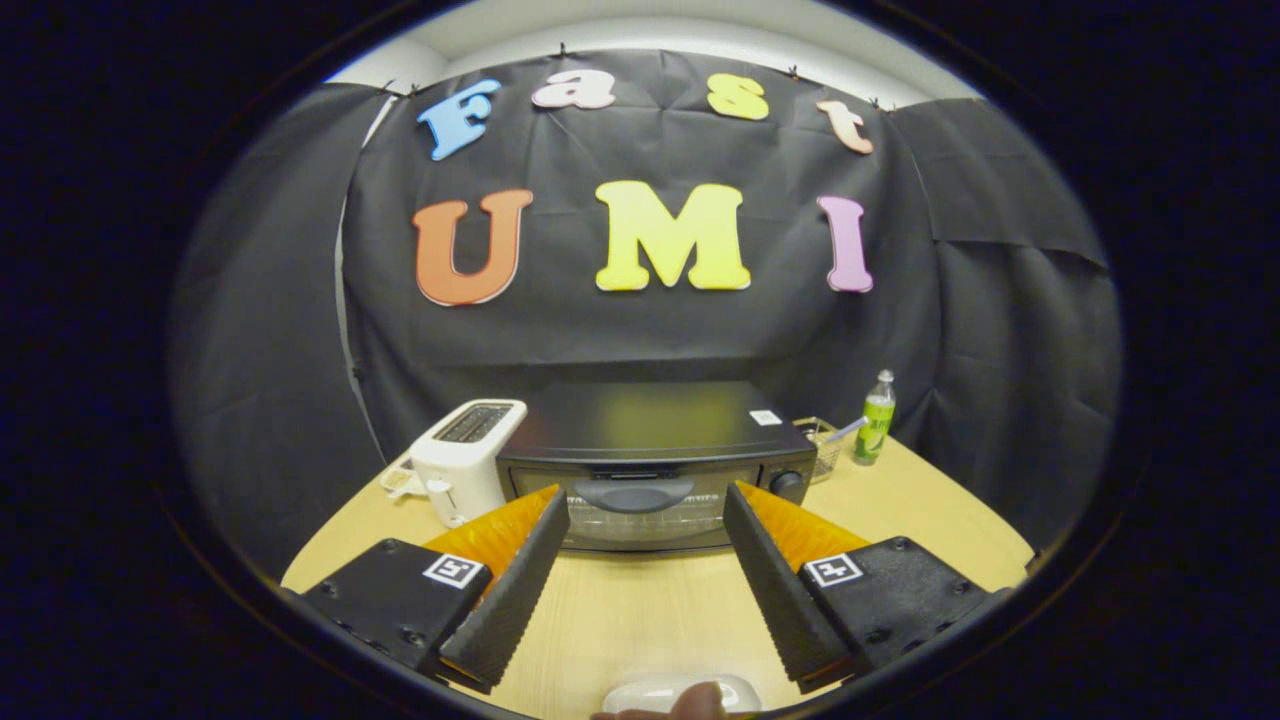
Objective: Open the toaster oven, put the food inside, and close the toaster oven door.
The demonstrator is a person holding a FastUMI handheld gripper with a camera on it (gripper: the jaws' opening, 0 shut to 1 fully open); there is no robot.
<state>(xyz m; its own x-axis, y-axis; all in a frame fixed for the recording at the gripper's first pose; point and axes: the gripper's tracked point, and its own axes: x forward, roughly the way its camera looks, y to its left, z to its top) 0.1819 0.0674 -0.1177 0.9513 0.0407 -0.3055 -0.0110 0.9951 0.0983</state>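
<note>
A black toaster oven (650,440) stands on the wooden table (640,610), its glass door shut and its curved handle (634,493) facing me. My gripper (645,500) is open, its two fingers spread wide with nothing between them; their tips reach toward the two sides of the oven door and stay short of it. Close under me, behind the fingers, lies a pale rounded thing (680,692), partly hidden, and I cannot tell what it is.
A white pop-up toaster (465,460) sits left of the oven with a small dish (400,481) beside it. Right of the oven stand a wire basket (826,445) and a green bottle (875,420). Black cloth walls close in behind.
</note>
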